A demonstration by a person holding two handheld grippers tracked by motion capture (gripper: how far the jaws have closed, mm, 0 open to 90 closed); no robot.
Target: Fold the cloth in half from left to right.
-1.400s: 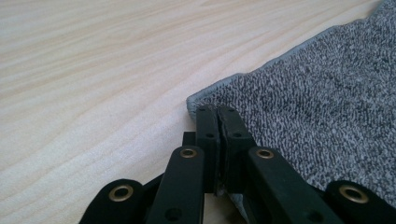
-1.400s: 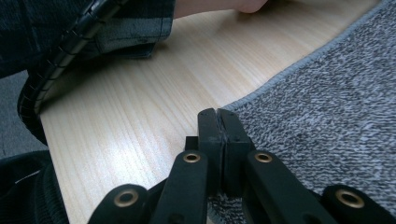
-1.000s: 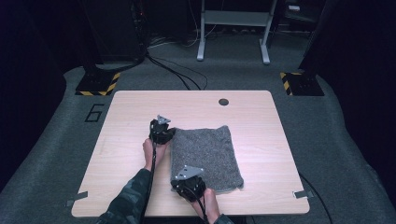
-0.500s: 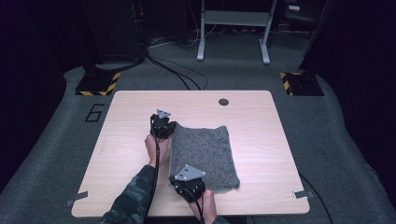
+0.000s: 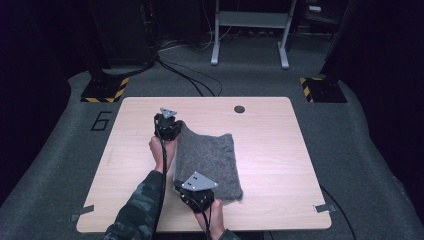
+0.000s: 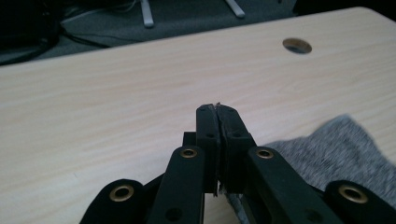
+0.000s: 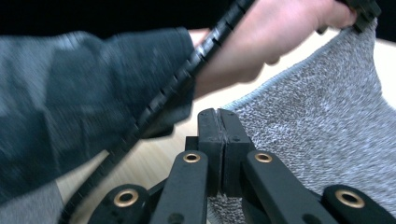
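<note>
— Where is the grey cloth (image 5: 210, 162) lying?

— On the table (image 5: 280, 150), toward the person's side of the round hole (image 5: 239, 109). The left gripper (image 5: 170, 131) is pinching its far left corner, jaws shut; the right gripper (image 5: 196, 197) is clamping the near left corner.

— Handling?

— Soft, light, floppy; corners are the sensible hold.

— Any change?

— The left edge is lifting and curling over where it was lying flat a second ago.

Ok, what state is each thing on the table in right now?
Grey knitted cloth: left edge lifted off the table, the rest lying flat.
Left hand-held gripper: shut on the cloth's far left corner.
Right hand-held gripper: shut on the cloth's near left corner.
Light wooden table: bare apart from the cloth.
</note>
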